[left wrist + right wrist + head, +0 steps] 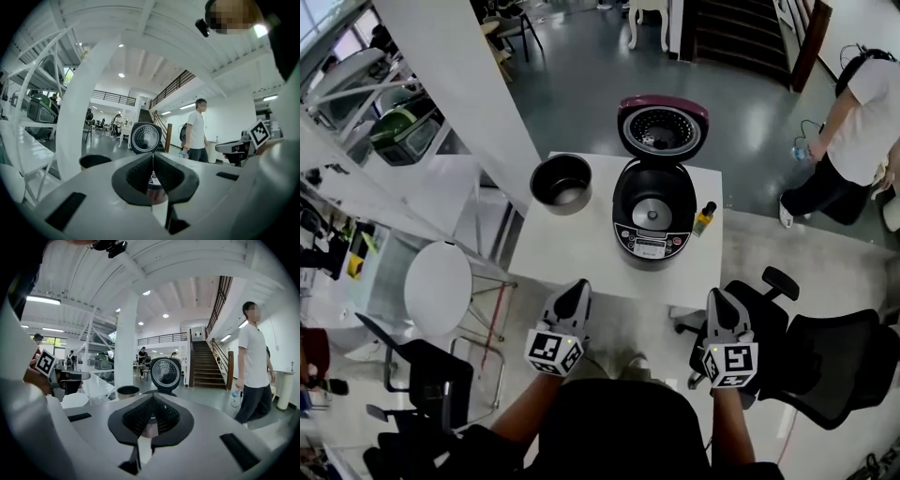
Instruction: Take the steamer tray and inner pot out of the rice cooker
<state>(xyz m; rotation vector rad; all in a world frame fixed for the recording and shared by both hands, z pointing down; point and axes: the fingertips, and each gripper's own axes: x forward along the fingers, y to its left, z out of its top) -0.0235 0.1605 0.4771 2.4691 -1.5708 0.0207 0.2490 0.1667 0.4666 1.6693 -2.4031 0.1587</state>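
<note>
Meeting pad to pad with nothing between them, the jaws of the left gripper (152,158) are fully closed and empty. The right gripper (151,401) is the same, its ribbed black pads pressed together on nothing. Both are held in the air at the near edge of the white counter (572,248), roughly level and aimed toward the rice cooker (652,220). The left one is in front of the counter's near left part, the right one just off its near right corner. Neither touches anything.

The rice cooker stands toward the counter's far right with its lid (663,127) swung up and open, and a bare metal plate shows at the bottom of its well. The inner pot (562,183) sits upright at the counter's far left corner, near the cooker but apart from it. A small bottle (704,218) stands just right of the cooker.

A black office chair (825,361) stands by the right gripper and a white round stool (438,288) left of the counter. A person in a white shirt (862,117) is on the grey floor at the far right.
</note>
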